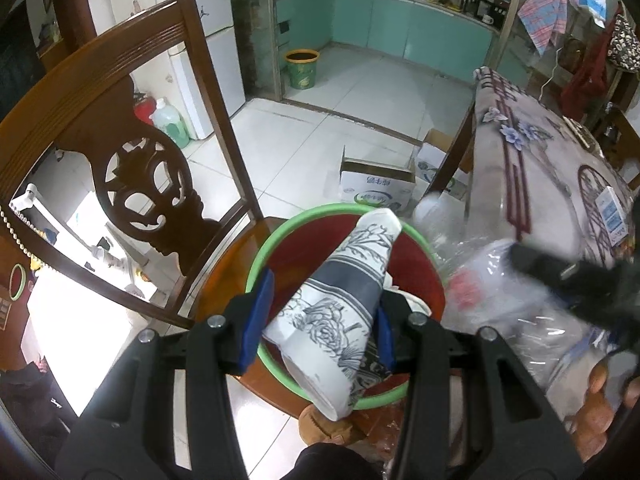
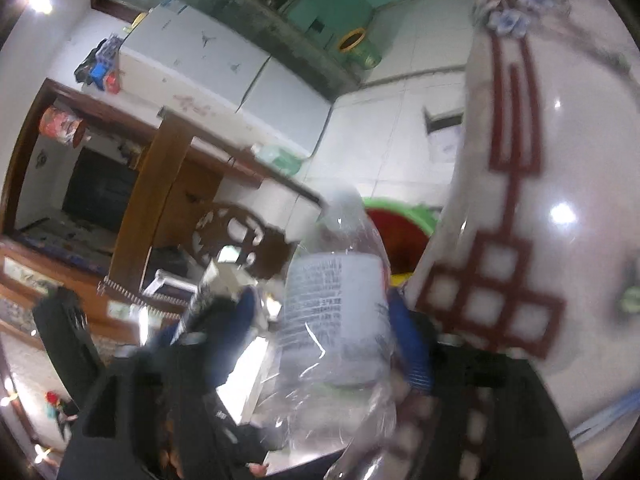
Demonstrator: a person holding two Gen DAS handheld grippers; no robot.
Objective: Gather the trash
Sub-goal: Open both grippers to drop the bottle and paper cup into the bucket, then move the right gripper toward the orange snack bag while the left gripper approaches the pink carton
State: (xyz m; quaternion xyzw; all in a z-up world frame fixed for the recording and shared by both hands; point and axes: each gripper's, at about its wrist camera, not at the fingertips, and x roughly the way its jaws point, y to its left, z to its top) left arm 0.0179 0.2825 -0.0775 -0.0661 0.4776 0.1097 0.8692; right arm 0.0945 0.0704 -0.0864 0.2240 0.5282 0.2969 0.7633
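basin (image 1: 280, 236) on chair (image 1: 224, 280) (table (image 1: 532, 168) right); box (image 1: 376, 184) behind.

The right hand-held gripper (image 2: 320, 336) clasped a clear plastic bottle (image 2: 336, 320); a green-rimmed basin (image 2: 400, 208) lay at twelve o'clock; tabletop (image 2: 560, 160) at three.

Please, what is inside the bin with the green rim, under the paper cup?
The bin shows a dark red inner wall and some white crumpled scrap. The paper cup, held in the left gripper, hides the rest, including the bottom.

White paper cup (image 1: 340, 304) with grey floral print, green-rimmed red basin (image 1: 280, 240) (clear bottle (image 2: 340, 320), white label).
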